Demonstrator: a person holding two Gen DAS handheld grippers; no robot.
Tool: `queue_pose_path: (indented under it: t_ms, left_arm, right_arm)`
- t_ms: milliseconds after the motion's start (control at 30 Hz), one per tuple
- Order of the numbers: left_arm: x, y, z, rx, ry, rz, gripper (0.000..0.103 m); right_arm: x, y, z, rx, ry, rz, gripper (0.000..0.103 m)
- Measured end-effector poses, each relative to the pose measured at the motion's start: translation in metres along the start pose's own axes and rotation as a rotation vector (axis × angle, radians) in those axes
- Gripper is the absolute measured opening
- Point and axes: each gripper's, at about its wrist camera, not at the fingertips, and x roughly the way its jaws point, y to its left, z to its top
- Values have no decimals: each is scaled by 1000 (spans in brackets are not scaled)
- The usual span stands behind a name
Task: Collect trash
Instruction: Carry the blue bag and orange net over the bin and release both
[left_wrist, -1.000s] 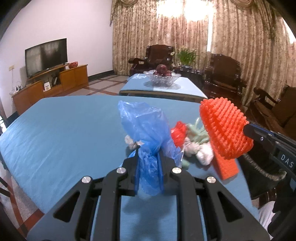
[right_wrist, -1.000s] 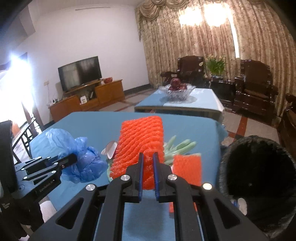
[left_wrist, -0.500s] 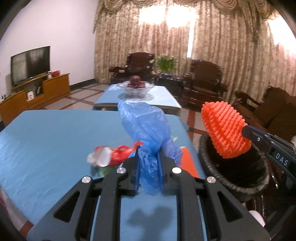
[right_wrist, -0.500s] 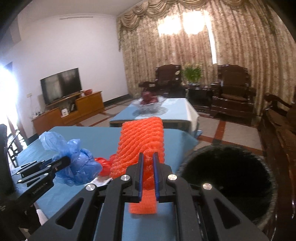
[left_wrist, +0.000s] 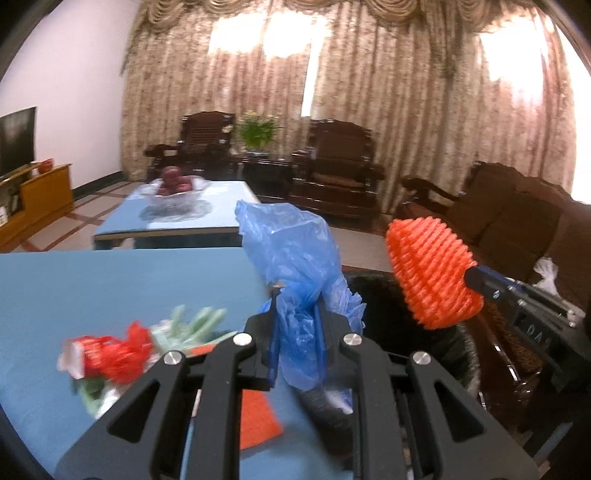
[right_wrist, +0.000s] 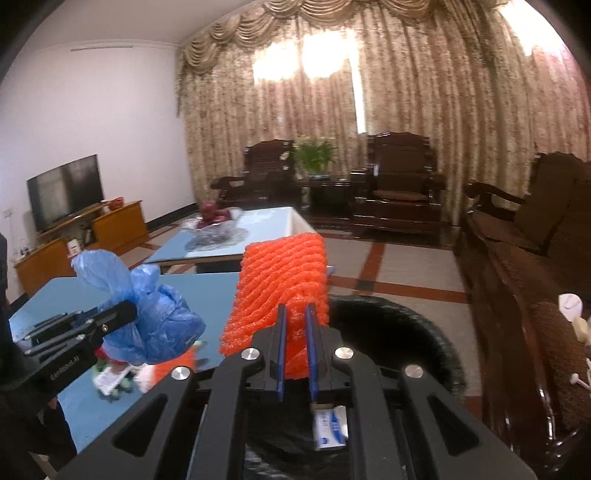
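Note:
My left gripper (left_wrist: 295, 317) is shut on a crumpled blue plastic bag (left_wrist: 295, 258), held at the table's right edge beside the black trash bin (left_wrist: 384, 314). My right gripper (right_wrist: 295, 325) is shut on an orange foam net sleeve (right_wrist: 280, 280) and holds it over the bin's open mouth (right_wrist: 399, 328). The sleeve also shows in the left wrist view (left_wrist: 428, 273), the bag in the right wrist view (right_wrist: 147, 314). A red wrapper (left_wrist: 114, 354), green scraps (left_wrist: 195, 321) and a second orange foam piece (left_wrist: 255, 417) lie on the blue table (left_wrist: 92, 288).
A white and blue carton (right_wrist: 328, 424) lies inside the bin. A low table with a fruit bowl (left_wrist: 173, 188) stands beyond. Dark wooden armchairs (left_wrist: 336, 170) line the back and a sofa (right_wrist: 535, 258) the right. A TV stand (right_wrist: 77, 236) is at the left.
Both grippers have swung right with their loads, from over the trash pile to the bin. The orange sleeve is now above the bin mouth, and the blue bag is at the table's edge.

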Motion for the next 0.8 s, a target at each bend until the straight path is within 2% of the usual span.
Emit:
queue_pose_path:
  t_ms: [200, 367, 567, 800]
  left_arm:
    - [45, -35, 4, 14, 30, -72, 15]
    - [85, -52, -3, 26, 78, -96, 15]
    - [120, -61, -13, 33, 136, -112, 15]
    - [141, -61, -22, 39, 190, -125, 16]
  right_arm:
    - [19, -35, -10, 30, 33, -54, 10]
    - [36, -52, -24, 41, 73, -77, 10]
    - [56, -74, -44, 49, 116, -105, 10]
    - [70, -87, -58, 60, 155, -124, 10]
